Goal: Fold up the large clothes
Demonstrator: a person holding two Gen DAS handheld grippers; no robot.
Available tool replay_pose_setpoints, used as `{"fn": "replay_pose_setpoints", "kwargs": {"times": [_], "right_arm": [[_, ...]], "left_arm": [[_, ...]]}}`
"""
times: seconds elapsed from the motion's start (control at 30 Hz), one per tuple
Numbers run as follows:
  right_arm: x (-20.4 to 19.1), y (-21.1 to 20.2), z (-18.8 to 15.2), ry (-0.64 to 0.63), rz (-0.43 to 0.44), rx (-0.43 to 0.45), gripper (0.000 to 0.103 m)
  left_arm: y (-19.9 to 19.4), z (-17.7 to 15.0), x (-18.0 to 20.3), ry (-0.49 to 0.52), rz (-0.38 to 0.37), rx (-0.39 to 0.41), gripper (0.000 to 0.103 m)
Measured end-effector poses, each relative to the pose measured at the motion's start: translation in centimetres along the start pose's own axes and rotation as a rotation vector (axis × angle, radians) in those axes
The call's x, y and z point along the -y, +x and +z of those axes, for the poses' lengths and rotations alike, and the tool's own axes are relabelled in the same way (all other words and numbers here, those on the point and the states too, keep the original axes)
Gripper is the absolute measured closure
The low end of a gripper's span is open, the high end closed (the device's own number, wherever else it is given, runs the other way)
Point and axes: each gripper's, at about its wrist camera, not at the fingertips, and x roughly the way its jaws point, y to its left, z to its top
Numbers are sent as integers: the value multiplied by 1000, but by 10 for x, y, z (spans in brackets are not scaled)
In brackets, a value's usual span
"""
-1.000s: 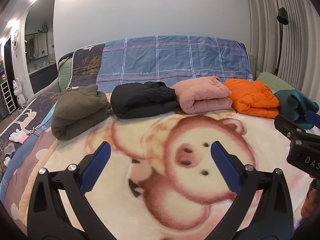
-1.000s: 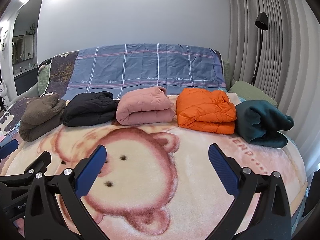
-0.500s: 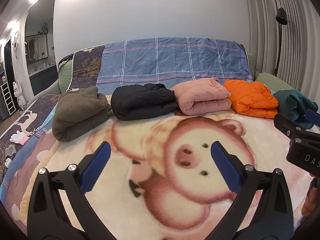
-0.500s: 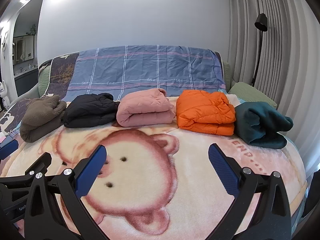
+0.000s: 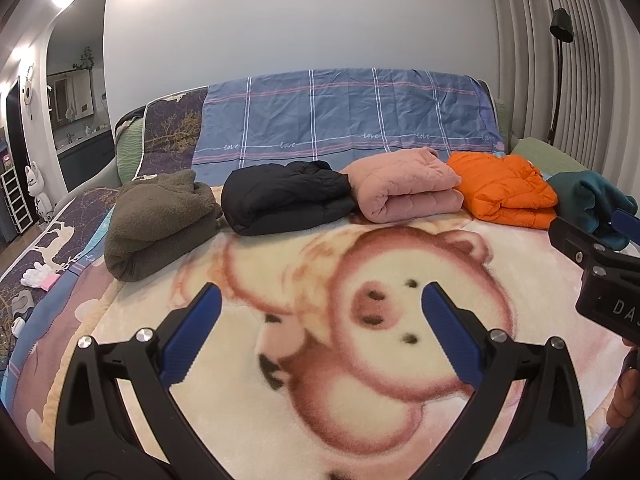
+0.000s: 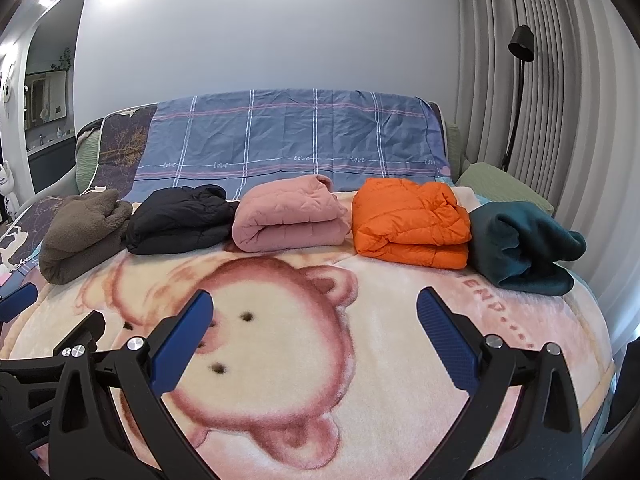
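Both your sets of jaws stand wide apart and hold nothing, the left gripper [image 5: 320, 320] and right gripper [image 6: 312, 320] poised side by side above the bare bear-print blanket [image 6: 280, 360] on the bed. The clothes lie ahead at twelve o'clock, already bundled in a row running nine to three along the far edge of the blanket: brown fleece [image 6: 80, 232], black jacket [image 6: 180, 220], pink quilted jacket [image 6: 288, 216], orange puffer [image 6: 408, 224], teal garment [image 6: 520, 248]. Your right gripper is nearer the orange and teal end, your left nearer the fleece. No unfolded garment shows, so the folding looks finished. Open blanket lies between jaws and row; the bed drops away at three o'clock.
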Motion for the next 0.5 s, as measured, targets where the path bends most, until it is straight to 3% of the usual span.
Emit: {"fn": "replay_pose_setpoints", "kwargs": {"times": [0.5], "right_arm": [[2,2,-5,9,-1,-11,1]], "left_arm": [[1,-2,1,5,8,-9,2]]}}
